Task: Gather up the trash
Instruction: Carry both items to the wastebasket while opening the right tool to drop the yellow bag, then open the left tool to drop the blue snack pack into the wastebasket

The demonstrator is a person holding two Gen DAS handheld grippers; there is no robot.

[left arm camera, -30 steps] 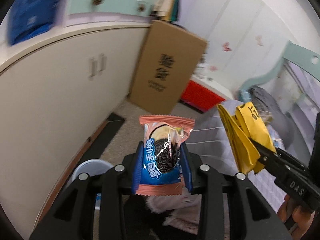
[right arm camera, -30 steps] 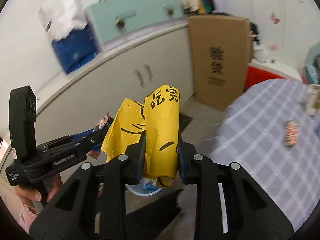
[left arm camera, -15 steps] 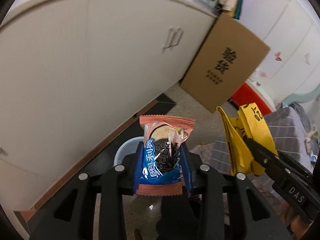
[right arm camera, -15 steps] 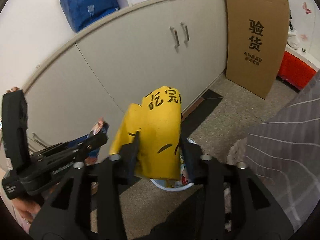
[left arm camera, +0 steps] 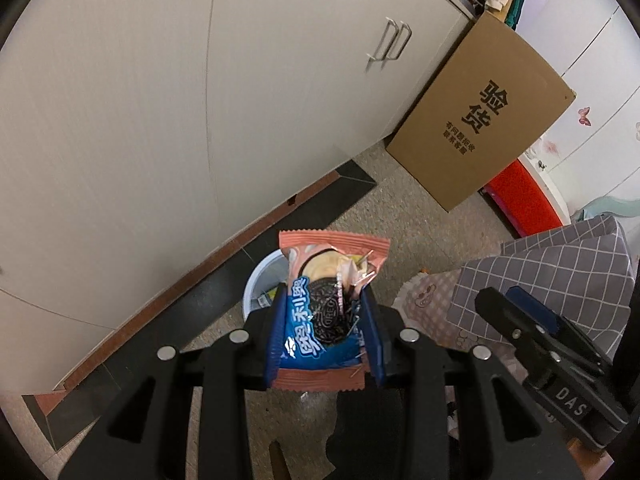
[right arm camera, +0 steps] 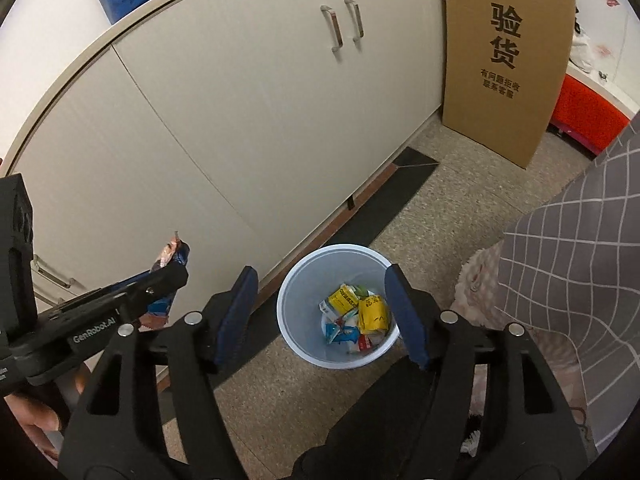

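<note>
**One wrapper dropped, one still to go**

The cookie wrapper (left arm camera: pixel 326 312) stands upright between the pads of my left hand-held gripper (left arm camera: pixel 324 316), pinched at its lower half, its long axis running up and away from me along the fingers. The white bin (right arm camera: pixel 296 304) lies below and just beyond that gripper's tips; in the left wrist view only a part of its rim shows behind the wrapper. So, as I judge it, the drop is nearly straight down, with a small reach forward.

My right hand-held gripper (right arm camera: pixel 324 312) is spread, its jaws having just been opening, and nothing sits between them. It hangs over the bin, which shows between its blue pads. The yellow wrapper (right arm camera: pixel 373 312) lies inside the bin among several other packets.

I count one bin, two hand-held grippers and one wrapper still held. The right hand-held gripper is the nearer to the bin's mouth; the left one hangs to its left.
</note>
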